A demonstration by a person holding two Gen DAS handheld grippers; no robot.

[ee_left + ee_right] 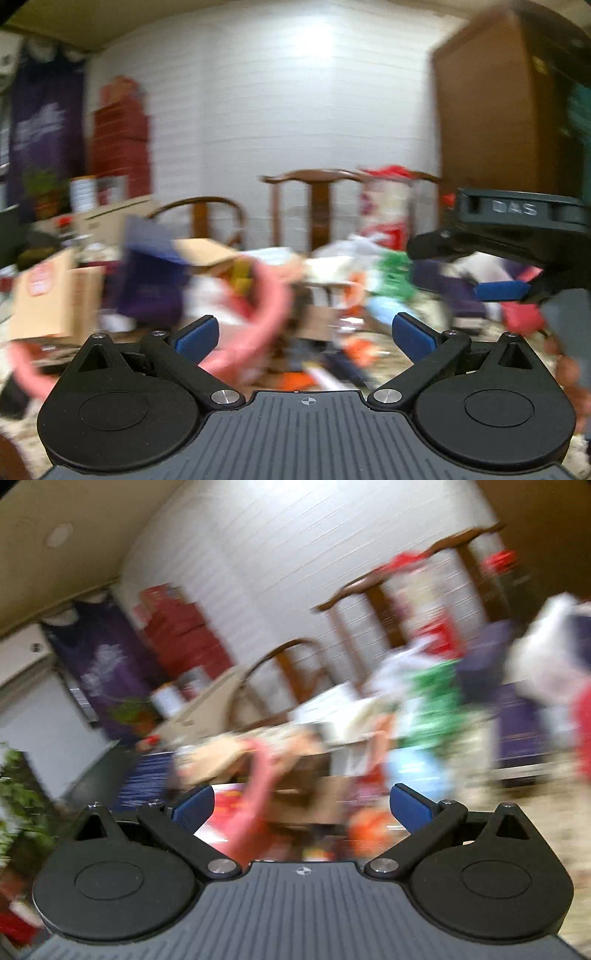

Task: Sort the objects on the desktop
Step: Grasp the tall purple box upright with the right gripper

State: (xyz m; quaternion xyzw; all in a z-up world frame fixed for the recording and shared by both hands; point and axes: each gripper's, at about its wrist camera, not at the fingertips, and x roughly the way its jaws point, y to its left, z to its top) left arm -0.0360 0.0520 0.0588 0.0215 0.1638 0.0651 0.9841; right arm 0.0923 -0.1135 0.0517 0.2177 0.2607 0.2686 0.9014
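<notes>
Directly ahead of my left gripper (306,330), the jaws stand spread wide with nothing between the blue pads; my right gripper (303,806) is likewise fully spread and holds nothing. Both views are heavily smeared, so individual items are hard to identify. Nearest to each gripper, just beyond the pads and a little left of centre, lies a pink looped band (266,314), visible in the right wrist view as a pink strip (255,797) running away from me and upward in the picture; its long axis appears to point roughly along my right fingers, though blur makes this uncertain. My judgement is that the right gripper is the better aligned of the two, since the strip passes just inside its left pad. Beyond the band sits the mixed pile of desktop objects: a tan cardboard box (55,295) to the far left of the left gripper, a green packet (393,273) ahead and right, and a dark purple box (517,723) well to the right of the right gripper. In the left wrist view the right gripper's body appears at the upper right, above the pile. Farthest back stand wooden chairs (317,206) against a white wall (295,92).
</notes>
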